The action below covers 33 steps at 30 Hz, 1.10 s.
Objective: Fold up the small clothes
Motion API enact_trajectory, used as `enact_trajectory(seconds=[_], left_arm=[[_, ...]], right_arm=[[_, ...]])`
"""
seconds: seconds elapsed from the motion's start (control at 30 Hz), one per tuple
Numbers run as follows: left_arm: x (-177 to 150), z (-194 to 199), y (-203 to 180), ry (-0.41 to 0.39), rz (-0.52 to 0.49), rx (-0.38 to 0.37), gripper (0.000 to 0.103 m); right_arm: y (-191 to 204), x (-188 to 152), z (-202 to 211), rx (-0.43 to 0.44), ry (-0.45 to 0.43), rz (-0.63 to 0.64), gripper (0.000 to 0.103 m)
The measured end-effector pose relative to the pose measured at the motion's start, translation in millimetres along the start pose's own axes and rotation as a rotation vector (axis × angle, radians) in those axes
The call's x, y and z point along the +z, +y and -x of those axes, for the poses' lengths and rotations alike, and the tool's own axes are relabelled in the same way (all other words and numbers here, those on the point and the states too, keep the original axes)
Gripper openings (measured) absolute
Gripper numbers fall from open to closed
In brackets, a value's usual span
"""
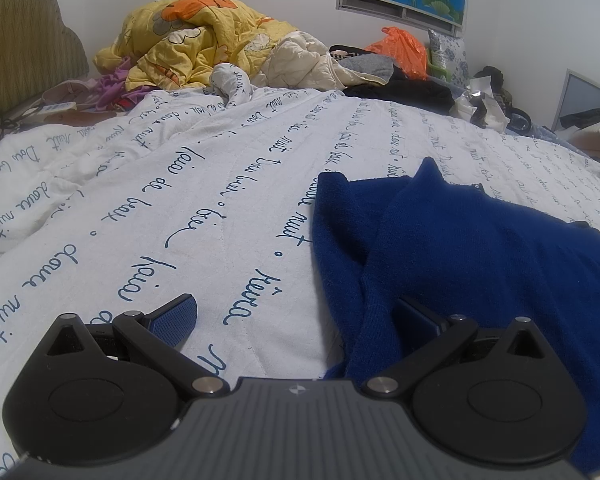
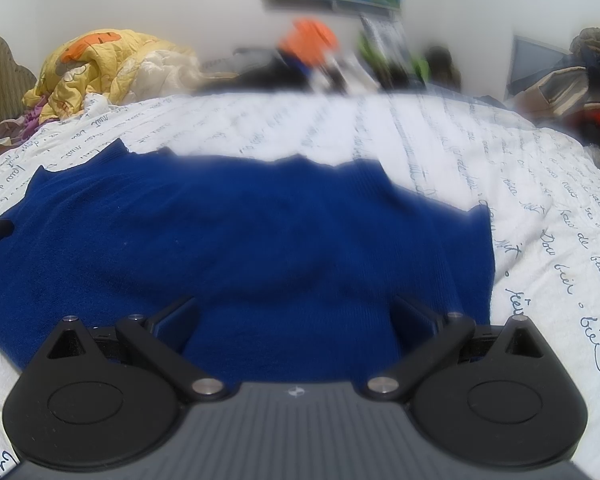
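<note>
Fuzzy matt knit sweater (image 1: 480, 248); quilted cotton bedspread (image 1: 180, 184).

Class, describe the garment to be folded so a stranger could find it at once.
Start at the white quilt with dark blue handwriting covering the bed. Spread on it nearest the cameras lies the deep blue knitted sweater, the only plain dark blue piece there.

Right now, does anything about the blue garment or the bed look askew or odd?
The blue sweater lies rumpled on the white script-print quilt, with a ridge of fabric bunched along its left side and its far edge wavy. Both grippers, left and right, are open and hold nothing. No damage or spill shows.
</note>
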<state>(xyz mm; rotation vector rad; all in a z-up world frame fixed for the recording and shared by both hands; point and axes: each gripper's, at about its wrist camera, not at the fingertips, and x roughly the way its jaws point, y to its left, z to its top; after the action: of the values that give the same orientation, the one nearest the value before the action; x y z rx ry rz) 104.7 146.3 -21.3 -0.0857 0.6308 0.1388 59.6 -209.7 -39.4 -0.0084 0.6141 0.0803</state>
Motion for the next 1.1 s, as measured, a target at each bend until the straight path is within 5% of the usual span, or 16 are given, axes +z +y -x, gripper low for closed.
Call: enact_trajectory(seconds=[0.57,0.8,1.1], left_arm=[[0,0,0,0.000,0.001,0.000,0.103],[0,0,0,0.000,0.001,0.000,0.103],[0,0,0,0.000,0.001,0.000,0.103]], right_arm=[[2,-1,2,-0.027,0.006,0.005,0.103],[5,6,19,-0.204,-0.017,-0.097,0.103],[-36,11,19,-0.465,0.014,-0.128,0.103]])
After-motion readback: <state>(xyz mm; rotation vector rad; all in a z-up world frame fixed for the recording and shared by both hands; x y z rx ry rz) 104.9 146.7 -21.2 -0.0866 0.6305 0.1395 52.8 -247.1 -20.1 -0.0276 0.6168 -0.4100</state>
